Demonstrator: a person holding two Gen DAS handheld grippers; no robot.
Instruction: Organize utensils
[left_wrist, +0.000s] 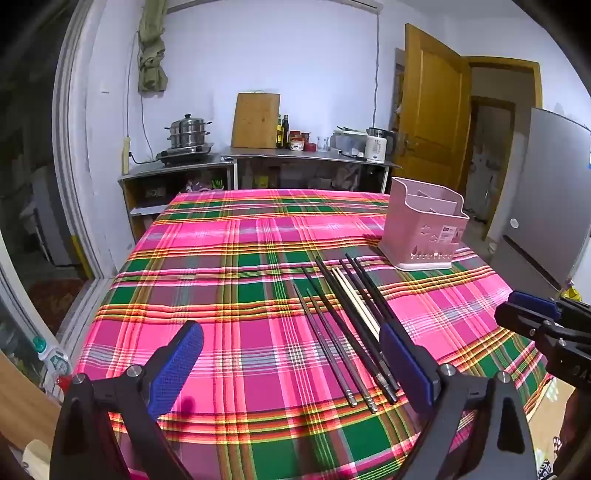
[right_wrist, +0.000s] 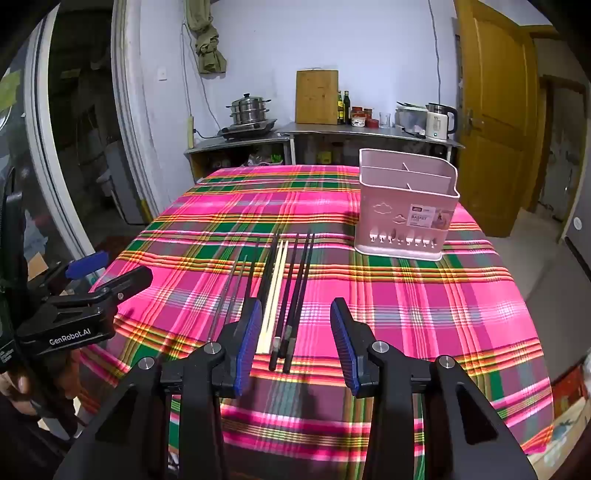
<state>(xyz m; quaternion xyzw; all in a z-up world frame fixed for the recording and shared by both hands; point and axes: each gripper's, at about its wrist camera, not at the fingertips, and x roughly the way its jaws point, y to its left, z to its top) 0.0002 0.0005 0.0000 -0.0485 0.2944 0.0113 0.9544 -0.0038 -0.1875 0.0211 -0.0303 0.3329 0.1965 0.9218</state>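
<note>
- Left wrist view: the left tool hangs released above the near edge of the tabletop, its blue pads spread wide with nothing between them.
- From this view the chopsticks lie in a loose bundle on the plaid cloth at about 1 o'clock from the tool, running diagonally, butt ends nearest the camera. Most are dark; a pale pair lies among them.
- The right finger's pad hides part of the bundle's right side here.
- The pink utensil basket stands upright at 2 o'clock, beyond the chopstick tips and apart from them.
- Only this view shows the grey refrigerator at 3 o'clock, and the right tool from the side, where I cannot tell its jaw gap.
- Right wrist view: the right tool is released, pads apart above the cloth, gripping nothing. The butt ends of the chopsticks lie between its fingers, toward the left pad.
- Here the bundle runs almost straight toward 12 o'clock, and the pale pair lies just beside the left pad.
- The basket stands at 1 o'clock; this view shows its inner dividers, its label and the cut-out shapes in its front wall more plainly.
- Only here does the left tool appear from outside, at 9 o'clock, off the tabletop's left edge, with its lettered black body.
</note>
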